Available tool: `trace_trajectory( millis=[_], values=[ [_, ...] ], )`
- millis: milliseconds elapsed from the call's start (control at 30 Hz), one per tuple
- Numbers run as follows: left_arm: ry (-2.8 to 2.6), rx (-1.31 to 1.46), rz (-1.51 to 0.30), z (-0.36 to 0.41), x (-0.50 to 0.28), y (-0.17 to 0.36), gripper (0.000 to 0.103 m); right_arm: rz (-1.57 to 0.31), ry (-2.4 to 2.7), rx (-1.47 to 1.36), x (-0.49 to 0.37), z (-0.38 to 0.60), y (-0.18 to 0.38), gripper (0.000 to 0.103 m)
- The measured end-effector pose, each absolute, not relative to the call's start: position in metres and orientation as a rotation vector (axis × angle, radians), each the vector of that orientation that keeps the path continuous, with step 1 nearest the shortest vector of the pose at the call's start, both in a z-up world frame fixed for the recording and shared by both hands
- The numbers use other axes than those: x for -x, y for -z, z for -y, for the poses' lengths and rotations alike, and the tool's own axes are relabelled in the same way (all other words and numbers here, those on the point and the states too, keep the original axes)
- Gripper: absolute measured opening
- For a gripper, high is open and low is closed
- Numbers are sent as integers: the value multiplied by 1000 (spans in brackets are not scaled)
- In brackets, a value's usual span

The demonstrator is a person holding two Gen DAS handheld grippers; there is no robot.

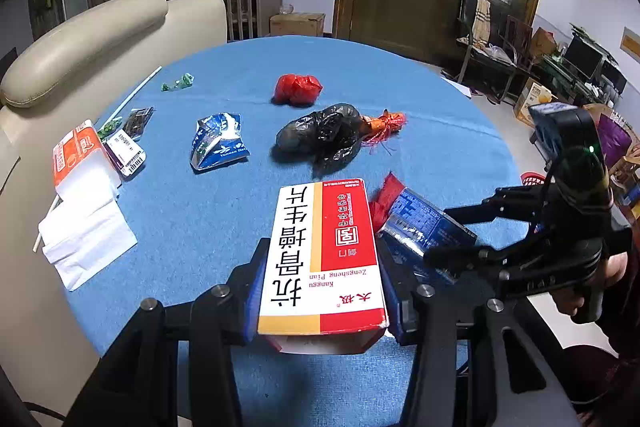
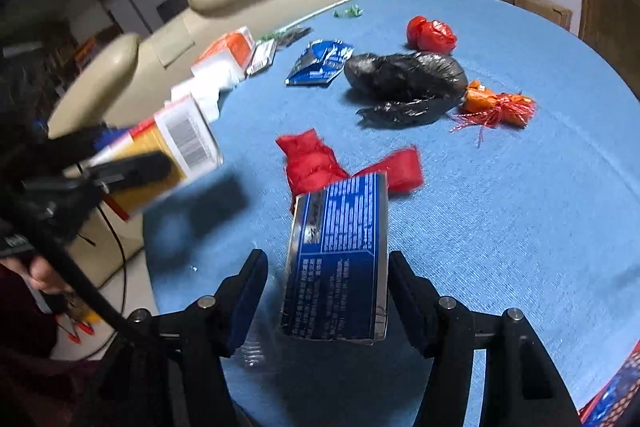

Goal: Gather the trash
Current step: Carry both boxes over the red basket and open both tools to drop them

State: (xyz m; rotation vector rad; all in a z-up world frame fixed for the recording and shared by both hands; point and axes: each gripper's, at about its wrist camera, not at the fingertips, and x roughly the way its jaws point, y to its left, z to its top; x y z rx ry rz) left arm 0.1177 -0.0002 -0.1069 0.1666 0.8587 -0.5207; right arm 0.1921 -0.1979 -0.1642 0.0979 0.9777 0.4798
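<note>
While the left wrist view shows the left gripper (image 1: 324,259) clamped on a white, red & yellow medicine box (image 1: 322,255), pads pressed to both long sides, box lifted over the blue counter (image 1: 192,211), the right wrist view gives only that box's barcode end (image 2: 188,135), blurred, w/ the left gripper dark beside it. Landmark: black bag (image 1: 324,139) mid-counter. In the left view the medicine box is nearer the camera than the black bag. The right gripper (image 1: 434,237) comes in from the right of that view, a blue foil pack (image 1: 420,223) at its fingers, but the gap can't be read there. The right view settles it: right gripper (image 2: 328,287) stands apart, the blue foil pack (image 2: 340,259) between the pads w/ clear space at the left pad & a sliver at the right one, so not clamped. Red netting (image 2: 316,159) lies just beyond the pack, towards the black bag (image 2: 404,83). Touching the bag's right end: an orange tasselled bundle (image 2: 496,103). Behind the bag: a red crumpled bag (image 2: 432,33). Left of the bag: a blue-white crushed wrapper (image 1: 218,141), and further left, near the counter edge, a tissue pack (image 1: 80,163) w/ loose white tissues (image 1: 86,239). Only the left view shows the hand (image 1: 600,279) on the right gripper's handle
</note>
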Motion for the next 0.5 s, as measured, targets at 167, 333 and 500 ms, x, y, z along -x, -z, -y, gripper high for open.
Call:
trace_trajectory(
  millis=[167,333,500],
  values=[
    [530,-169,-859,8,-115,106,50,-1003,-405,-58,-198,194,164,65],
    [522,-183,-854,11,-111,101,50,-1016,-381,-13,-205,182,162,65],
    [505,-175,-854,10,-114,99,50,-1039,-395,-48,-205,183,157,65]
  ],
)
